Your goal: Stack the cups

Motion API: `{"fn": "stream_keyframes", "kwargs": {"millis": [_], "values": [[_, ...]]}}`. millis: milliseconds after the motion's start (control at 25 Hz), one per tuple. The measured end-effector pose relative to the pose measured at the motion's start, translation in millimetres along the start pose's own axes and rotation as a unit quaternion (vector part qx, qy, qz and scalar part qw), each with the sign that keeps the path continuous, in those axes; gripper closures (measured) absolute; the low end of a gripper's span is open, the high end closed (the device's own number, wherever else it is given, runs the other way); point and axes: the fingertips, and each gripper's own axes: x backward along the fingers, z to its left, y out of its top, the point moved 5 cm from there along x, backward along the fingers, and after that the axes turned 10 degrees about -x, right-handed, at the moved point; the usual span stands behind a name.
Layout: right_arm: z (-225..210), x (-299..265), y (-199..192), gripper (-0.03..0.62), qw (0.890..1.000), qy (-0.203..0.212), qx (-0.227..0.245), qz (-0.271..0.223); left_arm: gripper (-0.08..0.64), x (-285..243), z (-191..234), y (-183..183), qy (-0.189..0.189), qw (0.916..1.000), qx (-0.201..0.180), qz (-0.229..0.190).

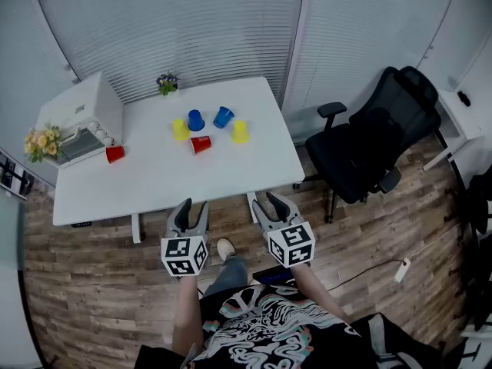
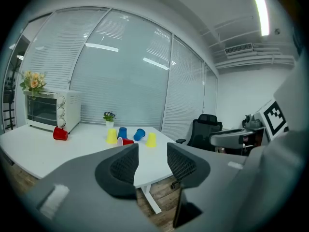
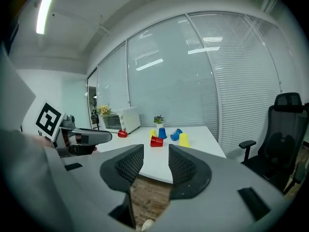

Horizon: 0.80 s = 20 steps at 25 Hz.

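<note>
White tabletop, scattered colour: in the head view no cup had yet been stacked, and five sat clustered toward the far side of the table (image 1: 154,183). They were a yellow cup (image 1: 180,129), a standing blue cup (image 1: 196,120), a tipped blue cup (image 1: 223,116), a second yellow cup (image 1: 240,131) and a red cup (image 1: 201,144) lying on its side. A lone red cup (image 1: 114,154) lay on its side just beside the toaster oven (image 1: 77,121). The left gripper (image 1: 192,207) and right gripper (image 1: 267,203) hung short of the table's near edge, over the wood floor and well apart from every cup. It looked like a ready stance ahead of a first reach. In the left gripper view, that gripper's jaws stood parted with nothing between them and the pads bare, the cluster framed far beyond the gap. They were probably spread to slip around a cup's wall. In the right gripper view, the jaws were likewise released and empty, with the red cup on its side lined up past the gap, which suggested it as a likely first pick. The cups looked small, tapered and glossy. The yellow pair and the standing blue one appeared to rest mouth down, narrow end up, so the tipped ones would probably need turning to nest.
</note>
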Motion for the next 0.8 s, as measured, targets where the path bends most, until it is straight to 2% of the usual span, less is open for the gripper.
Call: {"fn": "stream_keyframes", "kwargs": {"millis": [120,560,800], "values": [[-9,-22,-1,0.446,1.0,-0.006,-0.001,0.016,0.383,-27,11,-3,-0.009,0.9998,-0.006,0.015],[-55,-131,23,0.457,0.998,-0.034,-0.013,0.047,0.382,-132,82,-6,-0.023,0.9981,0.007,0.057],[-63,-177,27,0.457,0.997,-0.045,-0.017,0.065,0.383,-172,115,-14,-0.03,0.9967,0.017,0.074]]}}
